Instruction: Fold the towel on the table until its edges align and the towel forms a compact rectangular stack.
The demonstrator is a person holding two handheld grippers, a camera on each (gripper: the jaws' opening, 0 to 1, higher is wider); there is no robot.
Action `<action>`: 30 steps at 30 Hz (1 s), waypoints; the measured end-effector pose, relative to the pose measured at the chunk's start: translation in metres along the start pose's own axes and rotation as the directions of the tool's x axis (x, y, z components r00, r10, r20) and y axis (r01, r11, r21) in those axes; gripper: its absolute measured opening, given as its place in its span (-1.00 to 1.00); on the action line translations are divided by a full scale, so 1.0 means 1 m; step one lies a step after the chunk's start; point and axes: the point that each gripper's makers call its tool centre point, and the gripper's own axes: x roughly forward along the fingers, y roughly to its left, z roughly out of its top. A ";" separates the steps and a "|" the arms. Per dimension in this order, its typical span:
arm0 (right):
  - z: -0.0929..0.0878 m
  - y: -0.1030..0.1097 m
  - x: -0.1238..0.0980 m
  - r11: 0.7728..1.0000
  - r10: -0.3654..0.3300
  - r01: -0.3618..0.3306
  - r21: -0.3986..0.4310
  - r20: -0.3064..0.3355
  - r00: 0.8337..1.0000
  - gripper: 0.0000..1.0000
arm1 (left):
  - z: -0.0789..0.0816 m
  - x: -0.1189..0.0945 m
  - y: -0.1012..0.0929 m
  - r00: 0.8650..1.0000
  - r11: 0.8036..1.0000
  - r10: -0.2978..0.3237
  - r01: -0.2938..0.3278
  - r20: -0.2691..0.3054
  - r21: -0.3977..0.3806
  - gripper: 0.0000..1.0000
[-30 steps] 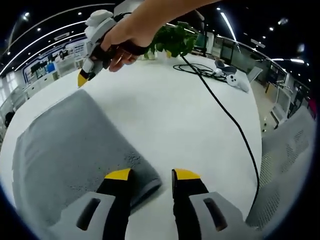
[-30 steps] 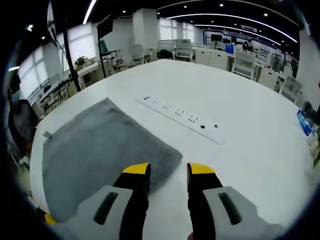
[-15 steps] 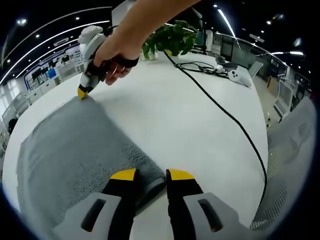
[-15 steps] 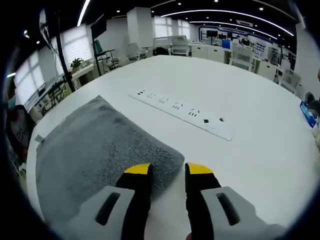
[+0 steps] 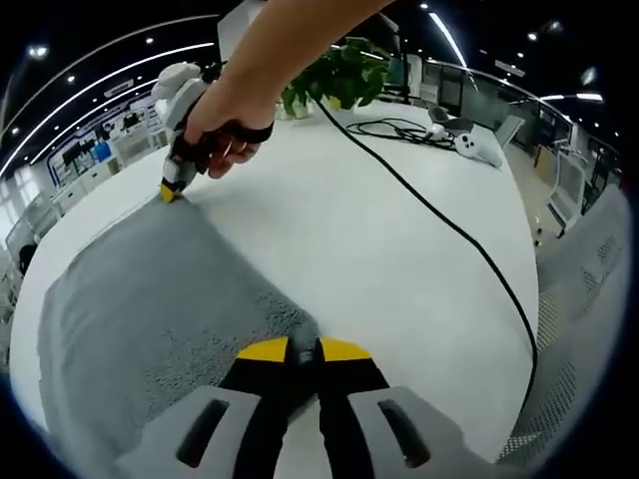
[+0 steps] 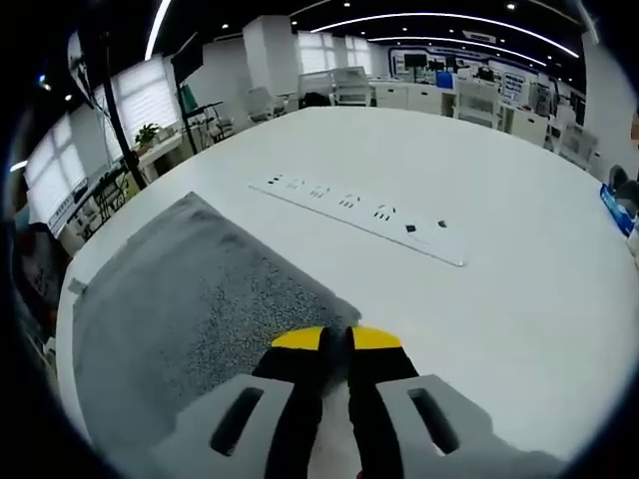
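A grey towel (image 5: 140, 309) lies flat on the white table (image 5: 379, 239). In the left gripper view my left gripper (image 5: 304, 349) has its yellow-tipped jaws shut on the towel's near corner. Across the towel, a hand holds the right gripper (image 5: 172, 190) with its tip down on the far corner. In the right gripper view the same towel (image 6: 180, 309) spreads to the left, and my right gripper (image 6: 337, 339) has its jaws closed on that corner at the towel's edge.
A black cable (image 5: 439, 220) runs across the table toward a white controller (image 5: 469, 150) and a potted plant (image 5: 344, 75). A white power strip (image 6: 359, 215) lies beyond the towel. A grey mesh chair (image 5: 579, 329) stands at the table's right edge.
Both grippers have closed from open onto the towel's corners. The right gripper came down onto the far corner.
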 end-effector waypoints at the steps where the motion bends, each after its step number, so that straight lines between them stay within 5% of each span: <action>1: -0.001 -0.001 -0.001 1.000 0.001 -0.001 0.001 -0.002 1.000 -0.97 | 0.000 0.000 -0.001 1.000 1.000 -0.005 0.005 -0.005 -0.001 -0.91; 5: -0.010 -0.009 -0.011 1.000 -0.006 0.006 0.014 -0.008 1.000 -0.99 | 0.001 0.001 -0.008 1.000 0.996 -0.029 0.028 -0.008 -0.082 -0.94; 14: -0.026 -0.026 -0.031 1.000 -0.010 0.011 0.008 -0.052 0.999 -1.00 | 0.012 0.005 -0.036 0.997 0.994 -0.072 0.071 -0.009 -0.079 -0.95; 30: -0.050 -0.066 -0.083 0.999 -0.044 0.041 -0.023 -0.098 0.994 -1.00 | 0.063 0.012 -0.097 0.983 0.979 -0.177 0.182 0.058 -0.092 -0.95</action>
